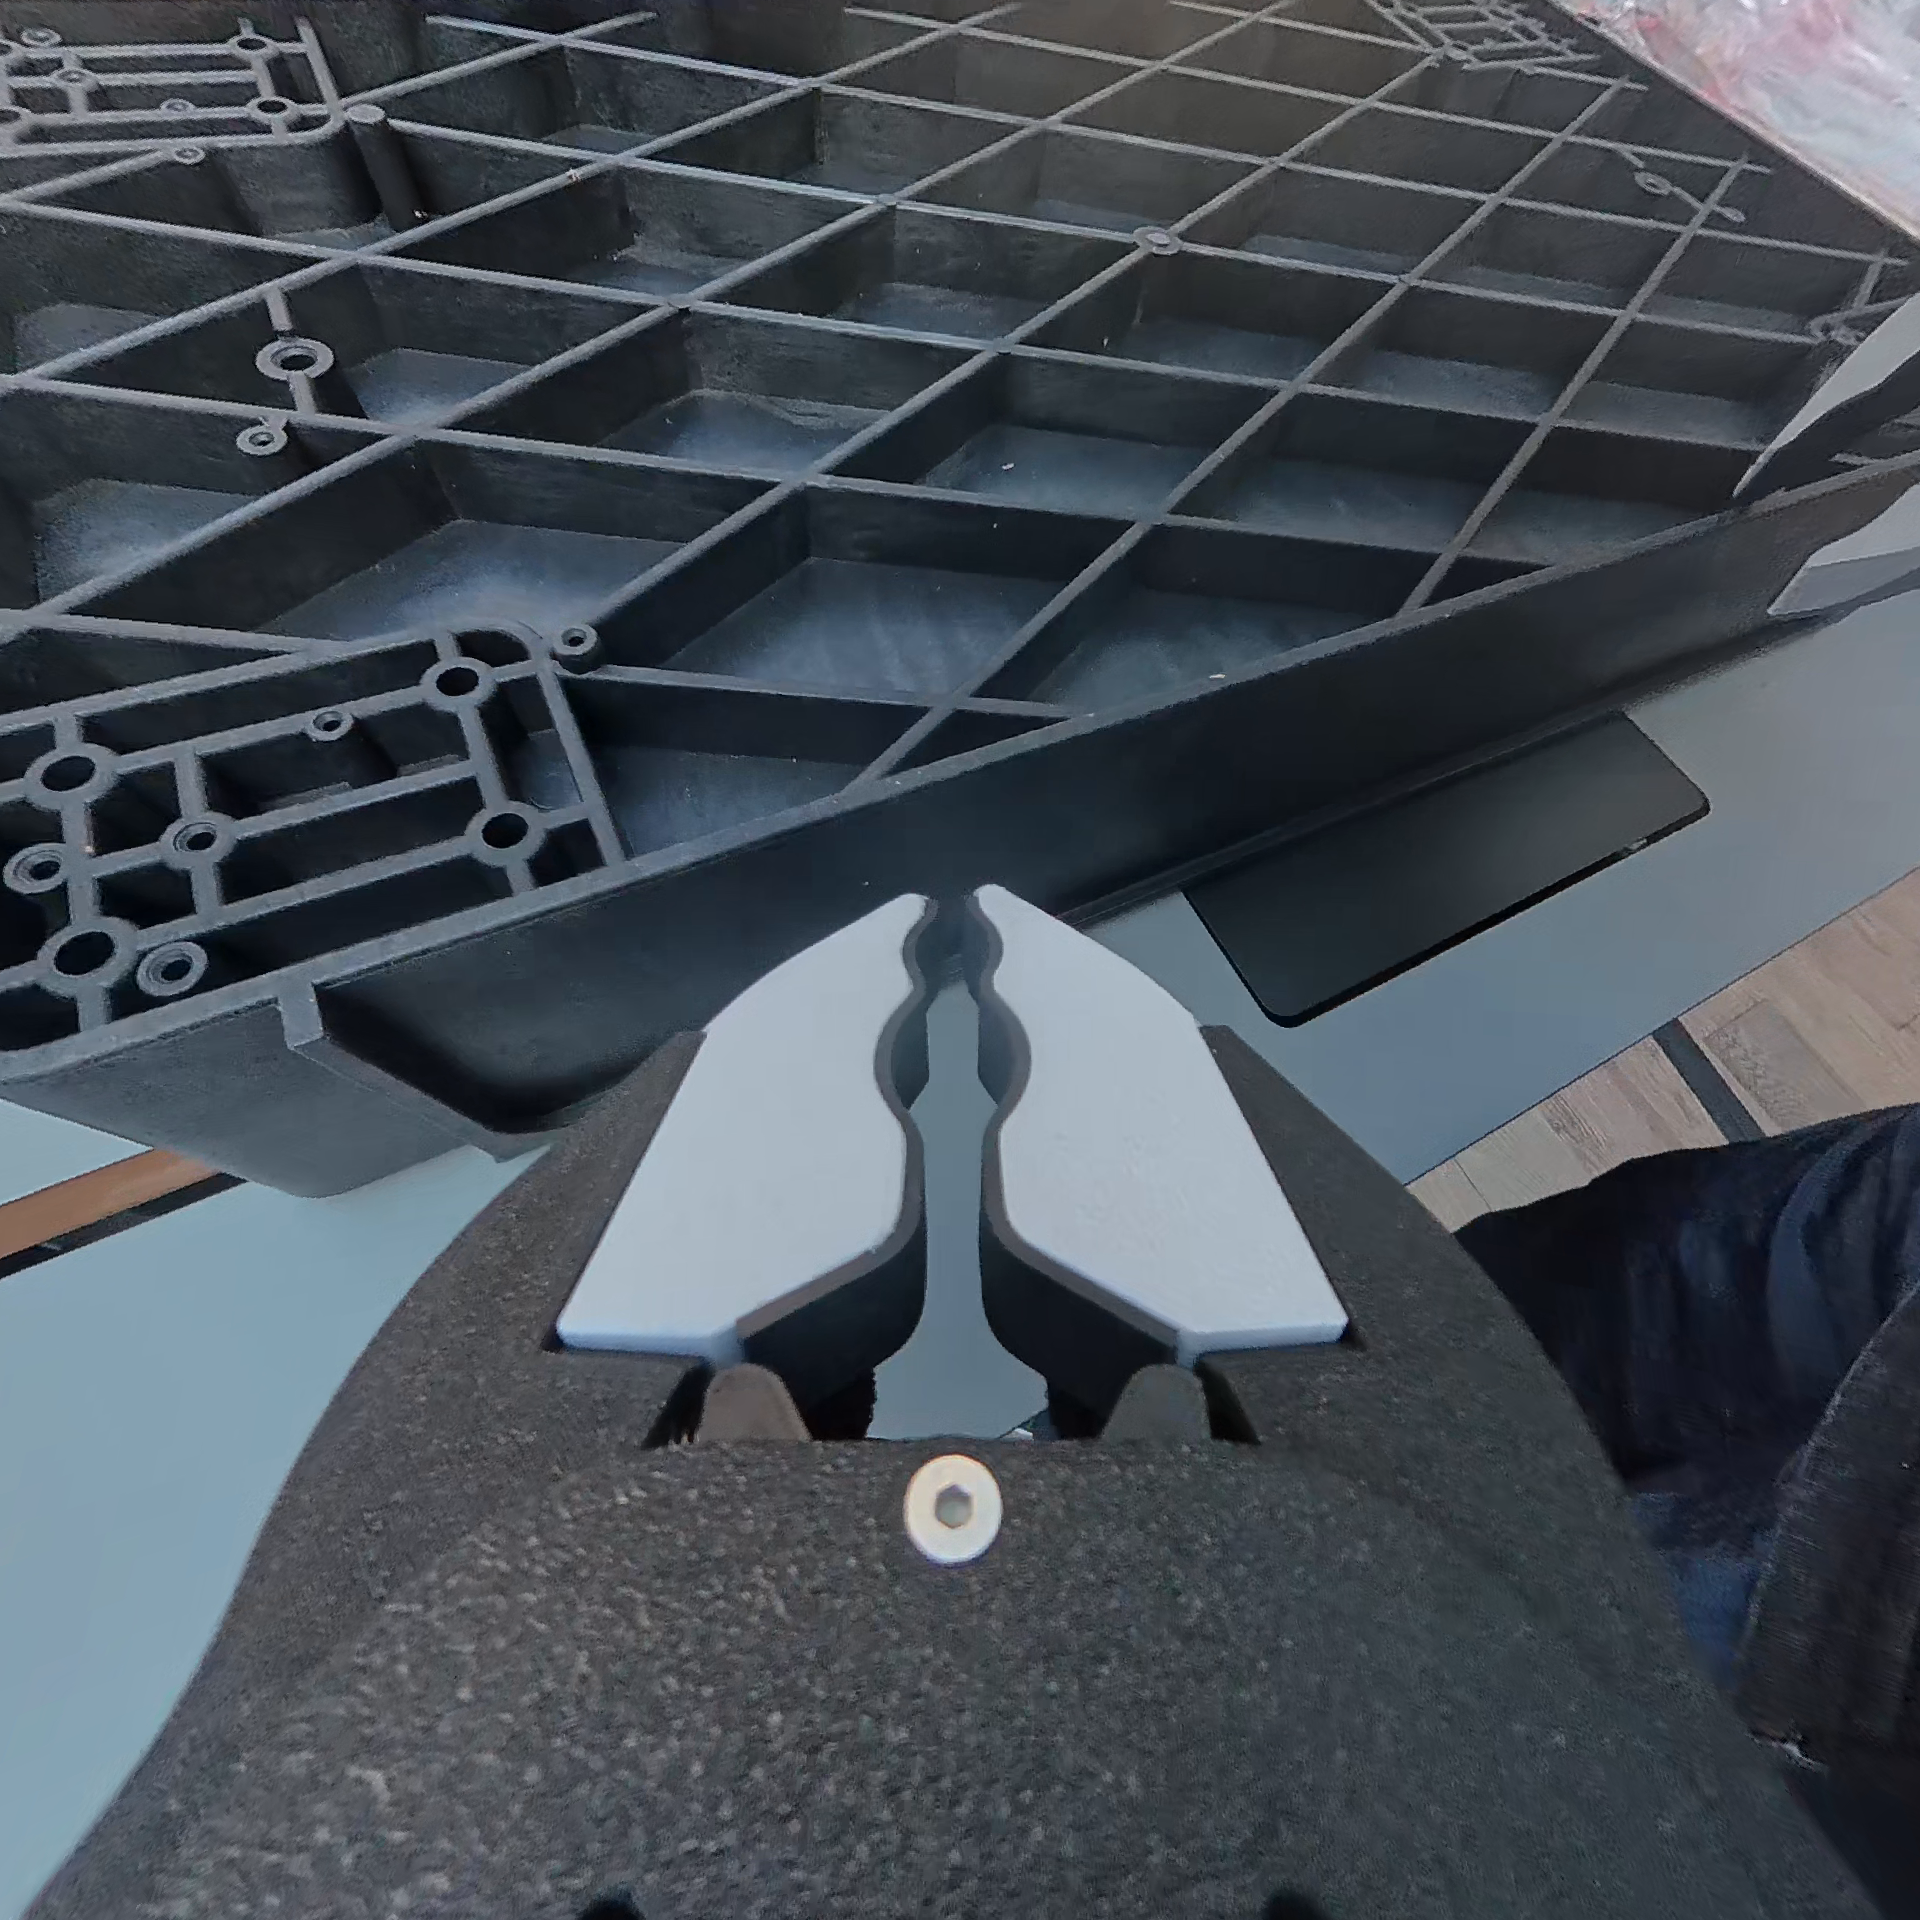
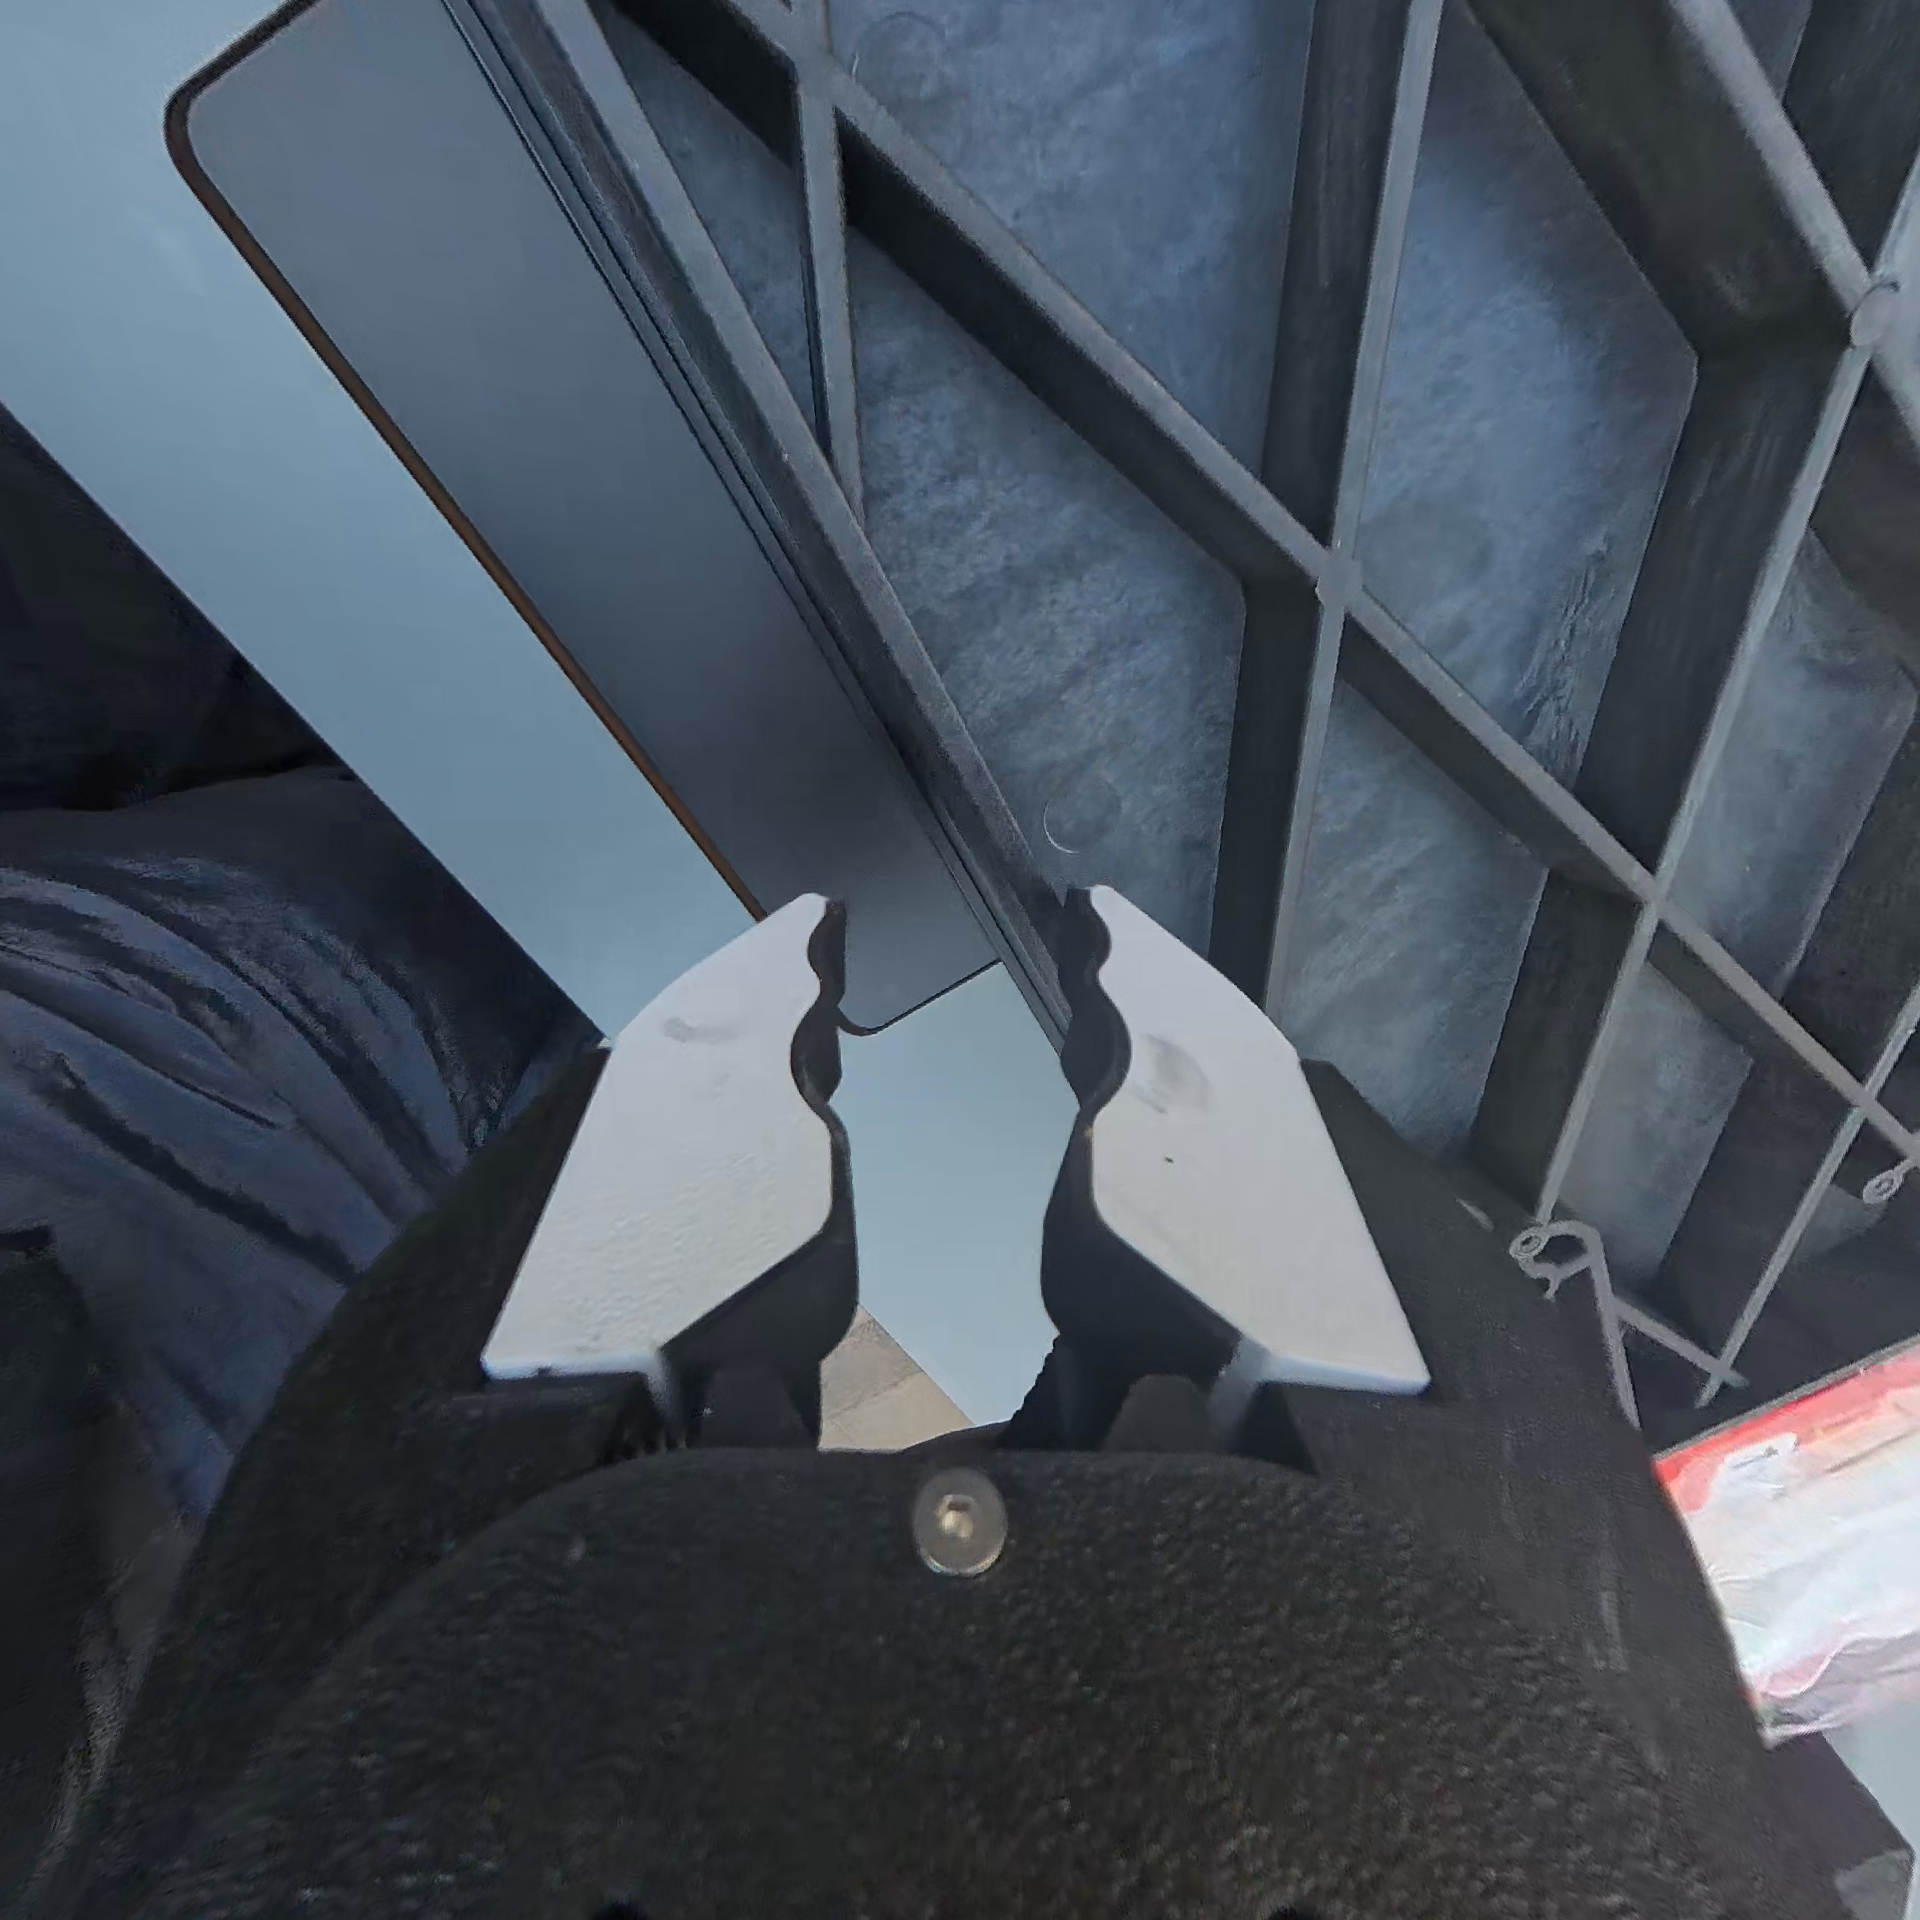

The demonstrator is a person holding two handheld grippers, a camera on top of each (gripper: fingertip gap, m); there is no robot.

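A large black plastic panel [image 1: 935,416] with a grid of ribs and screw bosses faces me, ribbed side up, over a grey table [image 1: 156,1455]. My left gripper [image 1: 951,909] is closed to a narrow gap, and its fingertips pinch the panel's near rim [image 1: 1143,790]. My right gripper [image 2: 945,914] is open. The same panel [image 2: 1455,623] fills the right of its view, and the panel's rim edge [image 2: 831,540] runs down to the right fingertip [image 2: 1081,935]. Nothing sits between the right fingers.
A flat dark rectangular plate [image 1: 1455,862] lies on the table, partly under the panel, and also shows in the right wrist view [image 2: 499,436]. A red and white packet [image 2: 1808,1538] lies at the right. A person's dark clothing [image 1: 1714,1351] and wooden floor [image 1: 1787,1018] show beyond the table edge. To reach the flat dark rectangular plate [image 1: 1455,862] in a straight line is about 12 cm for my right fingers, about 25 cm for my left. Seen from the right wrist view [image 2: 644,591] as well.
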